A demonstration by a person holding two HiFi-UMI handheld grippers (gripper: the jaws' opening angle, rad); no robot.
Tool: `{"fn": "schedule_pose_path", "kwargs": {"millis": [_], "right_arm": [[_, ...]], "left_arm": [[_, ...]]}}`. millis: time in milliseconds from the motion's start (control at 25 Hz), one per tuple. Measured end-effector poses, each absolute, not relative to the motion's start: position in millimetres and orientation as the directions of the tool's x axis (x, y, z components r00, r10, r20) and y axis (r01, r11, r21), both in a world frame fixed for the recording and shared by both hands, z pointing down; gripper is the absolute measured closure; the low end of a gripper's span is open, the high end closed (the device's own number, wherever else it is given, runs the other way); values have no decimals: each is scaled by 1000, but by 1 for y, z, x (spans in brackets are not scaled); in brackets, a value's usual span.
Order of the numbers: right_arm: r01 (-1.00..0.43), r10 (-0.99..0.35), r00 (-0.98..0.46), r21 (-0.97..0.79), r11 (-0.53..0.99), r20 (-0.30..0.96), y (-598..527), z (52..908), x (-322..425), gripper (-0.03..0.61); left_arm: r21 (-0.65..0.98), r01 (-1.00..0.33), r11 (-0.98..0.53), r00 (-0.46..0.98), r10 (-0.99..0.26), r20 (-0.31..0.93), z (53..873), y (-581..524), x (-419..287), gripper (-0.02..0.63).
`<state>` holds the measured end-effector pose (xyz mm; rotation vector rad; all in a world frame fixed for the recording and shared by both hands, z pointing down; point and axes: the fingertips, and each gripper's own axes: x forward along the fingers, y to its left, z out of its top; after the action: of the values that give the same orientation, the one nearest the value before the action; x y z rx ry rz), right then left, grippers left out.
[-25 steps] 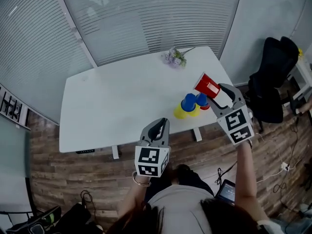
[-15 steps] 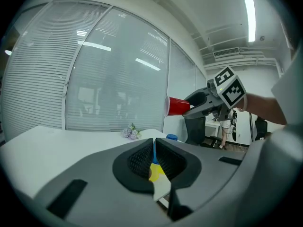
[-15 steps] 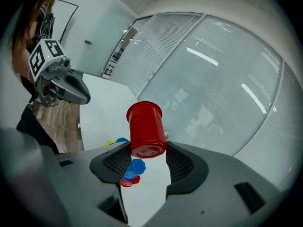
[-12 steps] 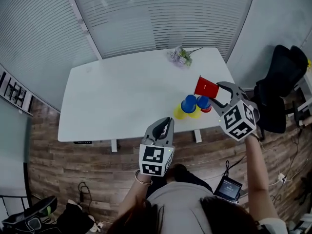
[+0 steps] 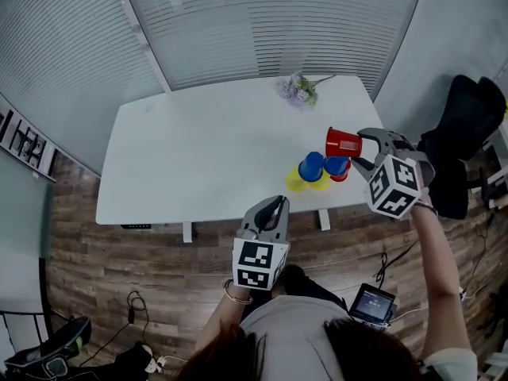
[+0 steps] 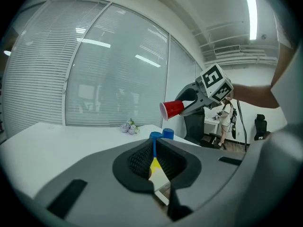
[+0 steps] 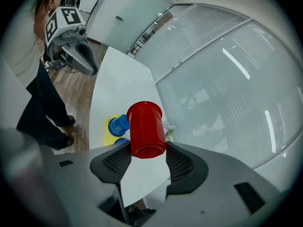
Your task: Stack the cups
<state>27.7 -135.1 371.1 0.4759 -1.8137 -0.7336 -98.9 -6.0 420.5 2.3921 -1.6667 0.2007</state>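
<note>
My right gripper (image 5: 359, 151) is shut on a red cup (image 5: 343, 142), holding it on its side in the air with the mouth facing left, just above the cups near the table's front right edge. In the right gripper view the pads clamp the red cup (image 7: 146, 129) near its base. Below stand two upturned blue cups (image 5: 311, 166) (image 5: 336, 166) on yellow cups (image 5: 295, 182); red shows under the right blue one. My left gripper (image 5: 278, 203) is shut and empty, off the table's front edge. The left gripper view shows its jaws (image 6: 154, 157) together and the red cup (image 6: 171, 109) beyond.
The white table (image 5: 198, 157) has a small bunch of lilac flowers (image 5: 299, 90) at its far right. A black chair (image 5: 468, 141) stands right of the table. A screen device (image 5: 371, 304) lies on the wooden floor. Blinds cover the glass wall behind.
My right gripper has rolled and come down a little, turning the red cup from tilted to lying sideways over the blue cups. The left gripper has shifted only slightly.
</note>
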Motion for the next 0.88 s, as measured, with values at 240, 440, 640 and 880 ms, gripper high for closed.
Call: {"fn": "schedule_pose_path", "kwargs": {"millis": [240, 440, 640, 880], "right_arm": [[123, -622, -304, 677, 726, 722, -140, 380, 32, 325], [260, -616, -252, 666, 700, 746, -140, 386, 30, 325], [412, -634, -192, 648, 641, 749, -145, 389, 24, 325], [528, -653, -142, 615, 586, 744, -150, 395, 23, 325]], "left_arm": [[98, -932, -348, 362, -900, 245, 425, -7, -90, 581], [100, -926, -363, 377, -895, 238, 426, -5, -83, 581], [106, -921, -376, 390, -890, 236, 424, -5, -79, 581], [108, -920, -377, 392, -887, 243, 429, -5, -77, 581]]}}
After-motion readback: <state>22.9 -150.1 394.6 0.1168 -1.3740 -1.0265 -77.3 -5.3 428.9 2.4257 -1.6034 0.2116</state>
